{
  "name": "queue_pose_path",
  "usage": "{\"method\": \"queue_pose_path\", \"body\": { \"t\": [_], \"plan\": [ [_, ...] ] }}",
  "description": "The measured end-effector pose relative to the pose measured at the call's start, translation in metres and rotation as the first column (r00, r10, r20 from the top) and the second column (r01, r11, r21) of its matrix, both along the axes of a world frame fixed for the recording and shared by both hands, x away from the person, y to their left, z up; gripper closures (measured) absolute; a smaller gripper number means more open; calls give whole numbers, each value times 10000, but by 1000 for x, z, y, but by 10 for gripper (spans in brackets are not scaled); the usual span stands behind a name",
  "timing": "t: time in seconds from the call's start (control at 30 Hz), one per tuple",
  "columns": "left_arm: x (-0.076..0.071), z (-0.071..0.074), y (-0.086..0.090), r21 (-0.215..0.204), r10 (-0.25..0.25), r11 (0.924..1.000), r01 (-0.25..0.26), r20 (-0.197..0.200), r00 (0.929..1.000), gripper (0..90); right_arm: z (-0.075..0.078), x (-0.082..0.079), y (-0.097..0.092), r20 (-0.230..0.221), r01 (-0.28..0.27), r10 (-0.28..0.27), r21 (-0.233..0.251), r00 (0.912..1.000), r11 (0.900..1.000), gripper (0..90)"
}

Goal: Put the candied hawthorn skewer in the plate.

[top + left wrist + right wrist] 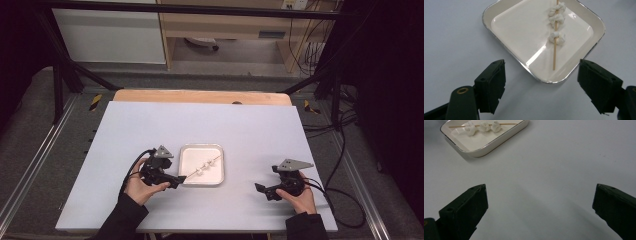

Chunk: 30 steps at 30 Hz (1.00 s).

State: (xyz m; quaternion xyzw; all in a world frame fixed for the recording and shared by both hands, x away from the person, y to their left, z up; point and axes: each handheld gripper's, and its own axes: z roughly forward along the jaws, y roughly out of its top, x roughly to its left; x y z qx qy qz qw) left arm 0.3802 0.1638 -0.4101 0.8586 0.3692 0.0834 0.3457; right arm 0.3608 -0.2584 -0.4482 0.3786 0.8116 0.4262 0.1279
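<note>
A white square tray [189, 152] with a metal rim sits mid-table. In it lies a wooden skewer [202, 168] threaded with three white lumps; the same skewer [554, 53] and tray [506, 10] show in the left gripper view, and the tray [506, 137] with skewer [459, 126] in the right gripper view. My left gripper [176, 181] sits just off the tray's near left corner, its jaws wide apart with nothing between them [541, 85]. My right gripper [260, 189] rests on the table to the tray's right, jaws spread and empty [540, 212].
The pale table top [210, 125] has a wooden strip along its far edge [200, 96]. Black cables [345, 195] trail off to the right. Dark frame posts [60, 75] stand at the back corners.
</note>
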Motion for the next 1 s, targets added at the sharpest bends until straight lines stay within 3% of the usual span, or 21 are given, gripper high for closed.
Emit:
{"method": "queue_pose_path", "body": {
  "t": [0.2,0.3,0.53,0.87,1.0],
  "plan": [
    [-9,-4,22,-267,145,9995,-140,177,9997,198,0,0,0,-46,5,-5,-20,10000,10000,8],
    [-15,-5,31,-227,463,9987,-449,631,9969,137,-1,0,0,-65,13,-13,-7,10000,10000,8],
    [-22,-7,52,-506,722,9964,-678,911,9932,92,0,0,0,-99,25,-25,13,9999,10000,8],
    [-31,-22,78,-589,1078,9931,-1015,1171,9873,63,-1,0,1,-168,52,-52,-21,9998,10000,8],
    [-35,-26,88,-808,1095,9917,-995,1304,9854,66,-1,-1,0,-172,64,-65,-31,9998,10000,8]
  ]
}}
